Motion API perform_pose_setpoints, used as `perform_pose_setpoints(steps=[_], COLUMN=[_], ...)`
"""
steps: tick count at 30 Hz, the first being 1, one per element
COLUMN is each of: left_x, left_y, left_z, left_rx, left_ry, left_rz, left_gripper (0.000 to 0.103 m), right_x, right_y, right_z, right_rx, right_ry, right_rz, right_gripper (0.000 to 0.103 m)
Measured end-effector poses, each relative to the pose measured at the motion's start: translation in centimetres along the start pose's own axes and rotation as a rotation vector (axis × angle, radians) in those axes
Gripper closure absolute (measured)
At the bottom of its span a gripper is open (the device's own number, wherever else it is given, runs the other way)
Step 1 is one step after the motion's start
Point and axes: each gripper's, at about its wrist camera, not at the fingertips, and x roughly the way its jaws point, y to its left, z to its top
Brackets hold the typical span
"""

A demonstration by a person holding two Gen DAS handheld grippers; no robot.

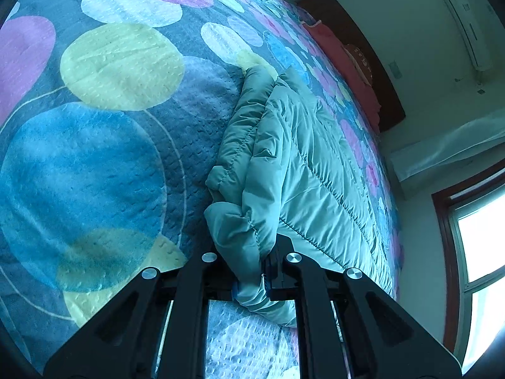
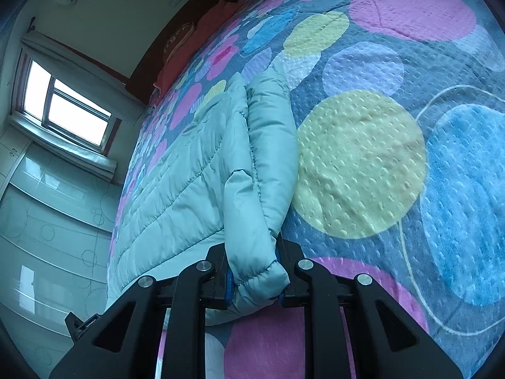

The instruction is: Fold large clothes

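The pale green quilted jacket [image 1: 303, 170] lies stretched out on the bed, on a bedspread [image 1: 104, 145] printed with big coloured circles, its long body running away toward the headboard [image 1: 356, 41] and the red pillows [image 1: 344, 63] at the far end. Its near end is bunched into two puffy rolls, and each is caught in a claw: the left gripper [image 1: 263, 279] is closed on a wad of fabric at one near corner, and the right gripper [image 2: 257, 279] is clamped on the rounded, cuff-like end [image 2: 255, 271] of the other roll. In both wrist views the cloth fills the gap between the black fingers, so both grips look firm. The jacket looks already narrowed, with one side turned in along its length as a thick ridge [image 2: 268, 132]. The step in hand looks like taking the near end in both hands to fold it over lengthwise. The next move likely calls for lifting both corners together, keeping them level and equally apart, carrying them over the body toward the far end, and laying them down square before letting go. Slippery padded fabric may slide or spring back, so an even pull matters. A window [image 2: 69, 107] is off to the side.
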Motion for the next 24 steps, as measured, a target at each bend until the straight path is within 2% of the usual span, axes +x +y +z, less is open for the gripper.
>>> perform_pose_setpoints(steps=[18,24], left_x=[-0.8,-1.0], left_y=[0.9,0.6], left_z=[-0.6,-0.4], left_rx=[-0.017,0.042], left_ry=[-0.005,-0.003], left_rz=[-0.001,0.037], left_gripper=[0.092,0.083], right_x=[0.9,0.9], right_y=[0.0,-0.4], right_z=[1.0,1.2], right_rx=[0.027,0.025], right_ry=[0.004,0.008], right_rz=[0.010,-0.007], right_gripper=[0.084,0.077])
